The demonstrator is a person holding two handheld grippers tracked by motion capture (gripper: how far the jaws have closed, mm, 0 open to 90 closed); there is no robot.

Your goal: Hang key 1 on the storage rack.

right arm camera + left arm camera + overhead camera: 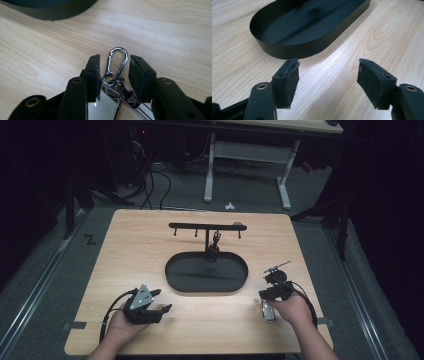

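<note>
A keychain with a silver carabiner clip [117, 63] and a white tag [268, 311] lies flat on the wooden table at the right. My right gripper [114, 68] is low over it, its jaws standing on either side of the clip with a thin gap at each pad, so the clip is not pinched. In the high view the right gripper [266, 295] sits just right of the black oval tray [172, 280]. My left gripper [162, 300] rests open near the front left, with bare wood between its pads [290, 80]. The tray's wall [294, 48] lies just ahead of it.
A black rack [205, 225] with small hooks stands behind the tray, and a dark keychain [216, 242] hangs from it. The tray's edge [55, 12] is at the top left of the right gripper view. Desk legs and cables stand on the floor beyond the table.
</note>
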